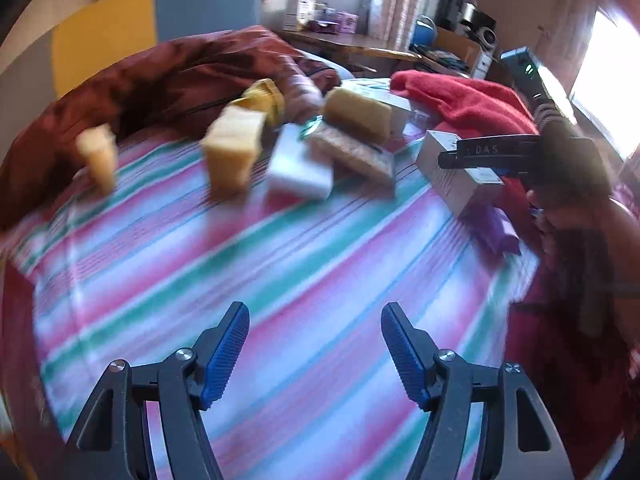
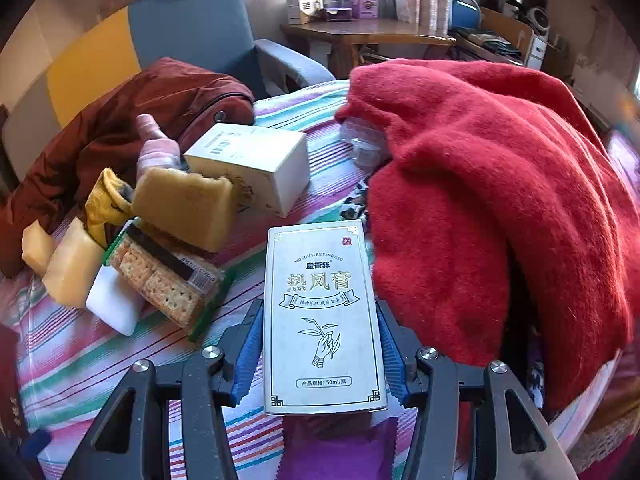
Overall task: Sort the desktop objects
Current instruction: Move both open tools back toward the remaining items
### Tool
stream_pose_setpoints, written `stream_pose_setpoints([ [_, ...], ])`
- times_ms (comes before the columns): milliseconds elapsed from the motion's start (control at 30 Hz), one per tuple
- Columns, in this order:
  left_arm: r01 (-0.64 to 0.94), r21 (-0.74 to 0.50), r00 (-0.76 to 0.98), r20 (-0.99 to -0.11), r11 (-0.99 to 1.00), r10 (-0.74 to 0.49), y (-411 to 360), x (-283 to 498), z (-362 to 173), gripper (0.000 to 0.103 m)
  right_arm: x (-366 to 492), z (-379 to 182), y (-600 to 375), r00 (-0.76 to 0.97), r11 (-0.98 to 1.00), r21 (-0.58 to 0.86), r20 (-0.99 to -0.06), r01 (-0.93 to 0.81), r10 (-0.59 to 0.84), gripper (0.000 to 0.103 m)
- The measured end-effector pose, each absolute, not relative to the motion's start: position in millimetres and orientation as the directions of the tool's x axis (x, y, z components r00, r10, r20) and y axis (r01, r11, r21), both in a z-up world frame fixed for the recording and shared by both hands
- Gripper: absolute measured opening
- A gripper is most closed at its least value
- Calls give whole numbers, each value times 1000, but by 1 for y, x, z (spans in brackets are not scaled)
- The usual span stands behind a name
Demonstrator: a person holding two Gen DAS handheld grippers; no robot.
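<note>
A silver carton of ointment, printed with Chinese lettering and a hand holding a sprig, was held lengthwise in the right gripper, whose blue pads were pressed against its two long sides, so the jaws were clamped on it. The carton was kept over the striped bed sheet, near the sheet's near edge and just beside a red blanket heaped toward the right edge of the bed. To its left a cluster was seen: a pack of crackers, a white block, a brown sponge, yellow foam pieces and, farther back, a white box beside a brown jacket.

The left gripper was seen with its jaws wide apart and nothing between them, above a bare stretch of sheet.

The step in hand was judged to be the pickup of the carton. Next, a carry to a spot with like boxes would be called for, with the grip kept firm, and the loose cluster avoided.
</note>
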State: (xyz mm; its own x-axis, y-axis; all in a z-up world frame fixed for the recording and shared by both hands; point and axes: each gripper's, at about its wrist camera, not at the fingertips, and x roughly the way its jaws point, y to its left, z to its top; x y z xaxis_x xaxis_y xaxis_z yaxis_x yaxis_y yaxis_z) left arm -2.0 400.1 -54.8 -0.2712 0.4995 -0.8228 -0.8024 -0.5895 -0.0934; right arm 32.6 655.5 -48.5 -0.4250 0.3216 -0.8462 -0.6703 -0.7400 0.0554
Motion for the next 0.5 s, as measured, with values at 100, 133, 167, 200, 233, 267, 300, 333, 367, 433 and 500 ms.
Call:
stream_pose_setpoints([
  [100,-830,-23,-298,-826,-557,478,435,-13,-62,70,35,-48,658,-436,-736,74,-844,-672,313,53],
  [133,-837,4,-310,-827,-547,469,448,-18,-64,70,35,-48,659,-441,-735,83,-843,-673,309,53],
  [167,-841,14,-312,-828,-540,465,456,-24,-66,70,35,-48,661,-443,-734,87,-843,-673,306,53],
  [200,-842,23,-318,-829,-539,460,463,-29,-67,70,36,-48,661,-445,-733,91,-842,-674,305,53],
  [233,-840,35,-327,-828,-541,455,469,-34,-68,70,35,-48,661,-445,-732,92,-842,-675,304,53],
  [267,-838,45,-337,-827,-543,451,477,-40,-68,70,35,-48,661,-444,-733,90,-842,-675,305,53],
  [300,-834,53,-346,-825,-549,447,482,-44,-68,70,34,-48,662,-444,-734,89,-842,-673,306,53],
  [333,-827,63,-360,-822,-558,441,487,-50,-69,70,33,-48,662,-444,-735,87,-842,-672,306,53],
  [367,-827,65,-359,-825,-558,436,492,-54,-70,70,33,-48,662,-444,-736,87,-842,-672,305,53],
  [433,-820,93,-379,-828,-564,413,499,-62,-74,70,32,-48,663,-446,-735,91,-842,-672,304,53],
  [500,-817,100,-384,-830,-568,405,503,-70,-79,71,32,-48,663,-447,-735,92,-842,-672,303,53],
])
